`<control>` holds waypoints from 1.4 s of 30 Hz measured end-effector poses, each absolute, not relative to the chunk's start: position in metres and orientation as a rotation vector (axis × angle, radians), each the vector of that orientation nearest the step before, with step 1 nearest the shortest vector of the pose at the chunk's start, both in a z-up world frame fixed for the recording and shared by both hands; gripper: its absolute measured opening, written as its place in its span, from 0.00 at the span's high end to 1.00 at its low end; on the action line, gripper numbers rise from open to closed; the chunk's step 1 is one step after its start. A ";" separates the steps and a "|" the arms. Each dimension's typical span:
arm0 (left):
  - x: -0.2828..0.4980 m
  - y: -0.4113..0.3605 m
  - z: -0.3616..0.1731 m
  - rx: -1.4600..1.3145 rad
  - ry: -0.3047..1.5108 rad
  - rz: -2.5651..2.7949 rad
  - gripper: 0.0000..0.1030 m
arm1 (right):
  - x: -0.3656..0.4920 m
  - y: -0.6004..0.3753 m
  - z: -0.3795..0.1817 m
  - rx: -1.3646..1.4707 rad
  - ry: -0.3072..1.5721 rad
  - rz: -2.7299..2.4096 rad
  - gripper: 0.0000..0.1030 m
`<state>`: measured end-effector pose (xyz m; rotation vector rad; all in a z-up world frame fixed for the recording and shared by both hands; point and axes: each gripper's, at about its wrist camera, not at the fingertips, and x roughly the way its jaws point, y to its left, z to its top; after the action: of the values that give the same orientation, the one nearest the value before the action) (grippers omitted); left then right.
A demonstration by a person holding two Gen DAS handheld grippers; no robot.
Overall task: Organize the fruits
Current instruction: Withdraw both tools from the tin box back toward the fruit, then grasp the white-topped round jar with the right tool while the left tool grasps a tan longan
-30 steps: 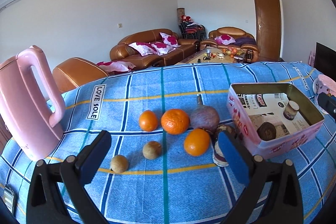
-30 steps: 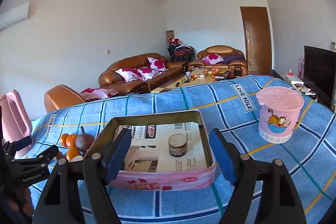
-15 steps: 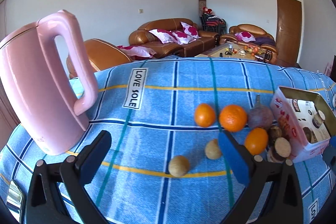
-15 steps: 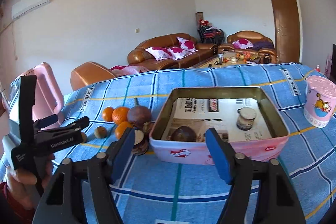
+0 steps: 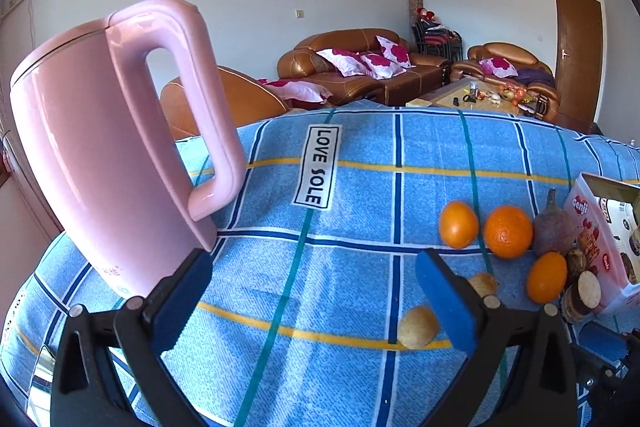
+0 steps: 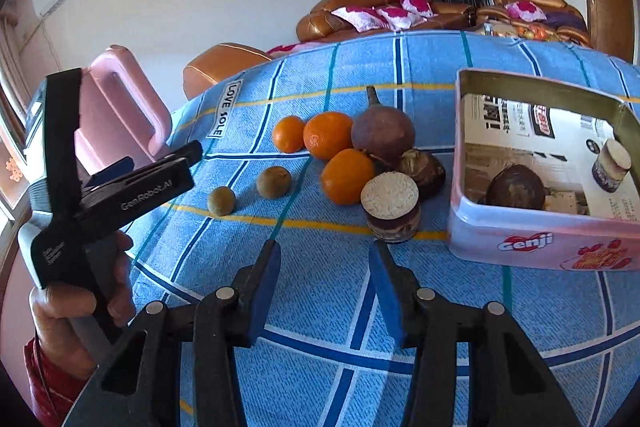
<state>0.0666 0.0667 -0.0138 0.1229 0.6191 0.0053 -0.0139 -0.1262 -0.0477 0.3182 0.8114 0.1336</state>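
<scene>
Three oranges (image 6: 328, 135), a purple-brown round fruit (image 6: 382, 133), two small brown fruits (image 6: 273, 181) and a cut piece with a white face (image 6: 394, 211) lie on the blue checked cloth. To their right stands a pink tin (image 6: 540, 247) holding a dark round fruit (image 6: 516, 191) and a short cut piece (image 6: 612, 165). My right gripper (image 6: 325, 251) hovers just in front of the pile; its jaws are closing with nothing between them. My left gripper (image 5: 310, 267) is open and empty, to the left of the oranges (image 5: 458, 225) and the small brown fruit (image 5: 418, 327).
A tall pink kettle (image 5: 120, 155) stands on the cloth right beside my left gripper's left finger. A hand in a red sleeve (image 6: 60, 311) holds the left gripper at the table's left edge. Sofas and a coffee table lie beyond the far edge.
The left gripper has swung left, so the kettle looms larger and the fruit sits to the right. The right gripper has tilted down and left from the tin to the fruit pile, its jaws narrowing.
</scene>
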 end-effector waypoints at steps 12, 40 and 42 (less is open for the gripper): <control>0.066 0.065 -0.016 0.142 0.643 -0.010 0.00 | -0.012 -0.182 -0.043 0.384 0.757 -0.058 0.53; 0.070 0.034 -0.038 0.281 0.767 -0.245 0.34 | -0.014 -0.146 -0.022 0.190 0.689 0.061 0.63; 0.072 0.029 -0.042 0.283 0.792 -0.264 0.38 | -0.015 -0.142 -0.019 0.185 0.667 0.074 0.63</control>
<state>0.0724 0.0290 -0.0417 0.2835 0.7924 -0.2645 -0.0151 -0.1417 -0.0186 0.1847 0.6671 0.0735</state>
